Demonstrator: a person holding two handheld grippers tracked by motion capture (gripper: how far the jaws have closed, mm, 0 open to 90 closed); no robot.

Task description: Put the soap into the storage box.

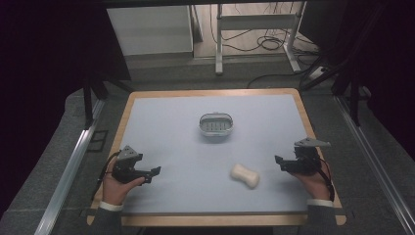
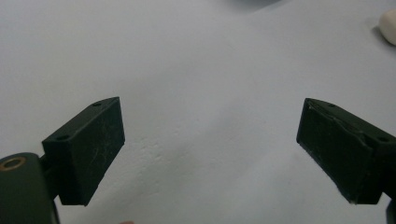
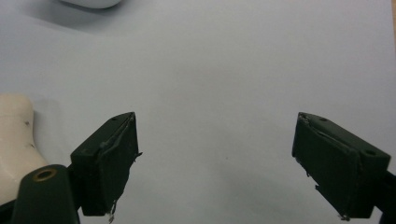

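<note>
Both grippers rest low at the near edge of the table, one on each side, with the work area between them left free. This reads as a ready stance: neither tool is committed to a grasp, and each has an open line to the centre.

**Left gripper**: at about 8 o'clock from the table centre, held in the person's left hand. Jaws stand wide apart with bare table surface between them. Its own view confirms nothing lies within the gap; the soap bar appears at its far upper right corner, well apart.

**Right gripper**: at about 4 o'clock, held in the person's right hand. Jaws also spread wide and hold nothing. It points inward toward the soap bar, which lies just beyond its tips. In its own view the bar sits beside the outer face of the left-hand jaw, not between the jaws.

**Work item**: the cream, waisted soap bar lies flat at about 5 o'clock from centre, slightly skewed, touching neither tool.

**Container**: a small oval dish with a clear rim stands at 12 o'clock from centre, well apart from the bar. A slotted or ribbed insert is visible inside; no other contents can be made out. Judged from the layout, the dish is the likely destination, and the right gripper is the better placed to make the pickup.
</note>
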